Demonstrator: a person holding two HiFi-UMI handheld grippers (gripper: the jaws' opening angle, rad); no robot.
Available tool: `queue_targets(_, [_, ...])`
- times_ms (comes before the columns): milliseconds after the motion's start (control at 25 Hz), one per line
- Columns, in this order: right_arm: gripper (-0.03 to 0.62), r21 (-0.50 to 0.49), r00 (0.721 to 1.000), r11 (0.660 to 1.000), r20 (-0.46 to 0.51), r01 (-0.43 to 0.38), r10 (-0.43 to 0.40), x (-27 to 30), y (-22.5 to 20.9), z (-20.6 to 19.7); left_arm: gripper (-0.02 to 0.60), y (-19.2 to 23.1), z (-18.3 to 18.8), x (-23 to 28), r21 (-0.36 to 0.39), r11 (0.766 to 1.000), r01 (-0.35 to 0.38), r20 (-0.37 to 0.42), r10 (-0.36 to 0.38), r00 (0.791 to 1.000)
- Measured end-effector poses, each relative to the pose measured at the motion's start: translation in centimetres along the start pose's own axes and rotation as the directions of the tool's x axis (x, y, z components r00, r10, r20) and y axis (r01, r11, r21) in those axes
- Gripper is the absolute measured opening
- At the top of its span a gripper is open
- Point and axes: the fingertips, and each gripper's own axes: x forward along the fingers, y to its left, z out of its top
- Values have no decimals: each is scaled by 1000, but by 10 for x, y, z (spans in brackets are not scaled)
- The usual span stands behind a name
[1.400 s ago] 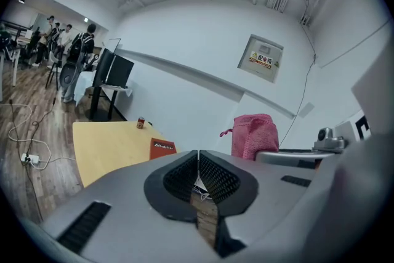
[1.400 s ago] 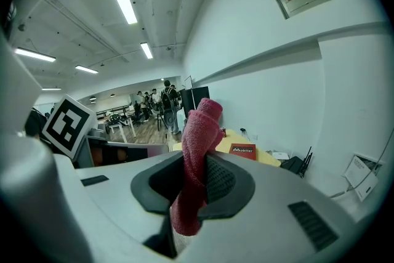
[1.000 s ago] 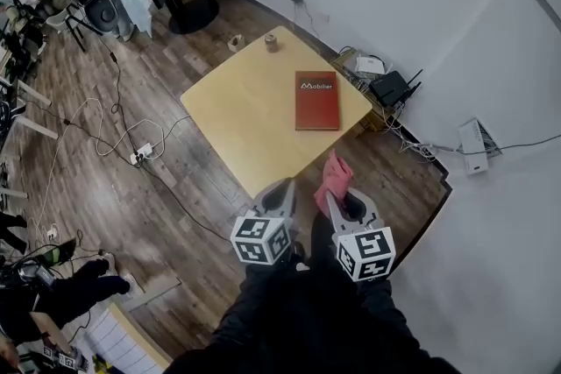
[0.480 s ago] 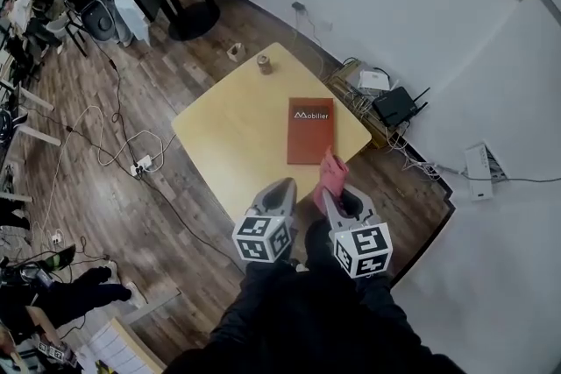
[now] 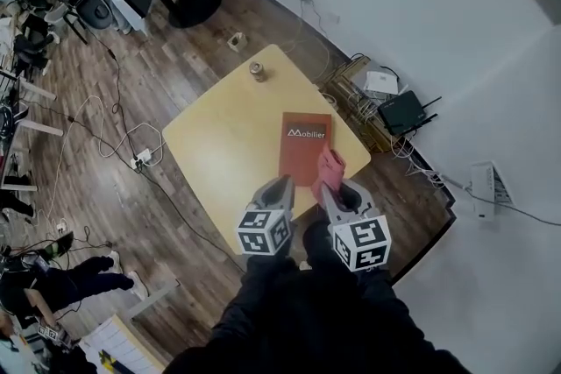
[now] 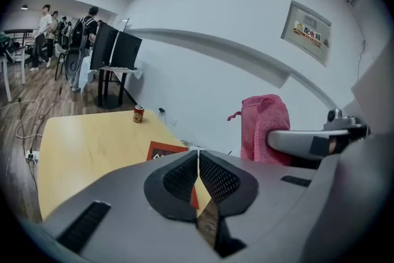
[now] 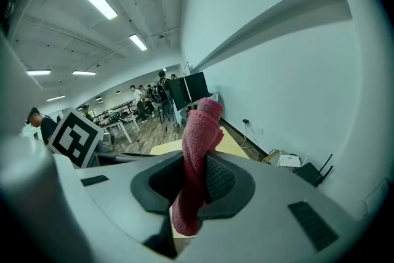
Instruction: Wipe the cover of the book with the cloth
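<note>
The right gripper is found clamped on a pink cloth, which is pinched near its middle: a rolled upper end stands above the jaws and a shorter tail hangs below them. The left gripper is found closed on nothing, its meshed pads pressed together. The book lies flat and closed on the table, toward the right-hand edge. Both grippers are held in the air on its near side, and no contact between cloth and cover is judged to have been made. Three risks are noted. The book is unrestrained, so it could be slid toward the table edge by a wiping stroke, a smooth cover on a smooth top offering little hold. The cloth is bunched into a narrow roll, so only a small patch would meet the cover, and the hard jaw tips could be dragged across it if the gripper is lowered too far. The cloth could also be drawn out of the grip by friction. A small can stands at the far corner, well apart, and no obstruction is expected from it. The cloth is soft and nubby, terry-like. The book is thin and rectangular, red-orange with white lettering. The table is pale, wood-toned and round-cornered. The gripper bodies are grey moulded shells with black textured pads.
</note>
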Motion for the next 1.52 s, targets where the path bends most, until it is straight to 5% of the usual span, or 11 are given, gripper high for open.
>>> queue_targets(600, [77,35,992,997,-103,-67,70,67,-83,6,40,19,-3,85,-42,996,-84,-105,80,991])
queue_targets(1040, [77,83,977,994,-194,-76,91,100,-102,-22,40,57,-47,112,-79,990,-119,-201,101,974])
queue_targets(1520, [77,96,961,994,-264,-60,84,149,-97,-45,40,97,-102,132,-91,988,-125,-368,83,926])
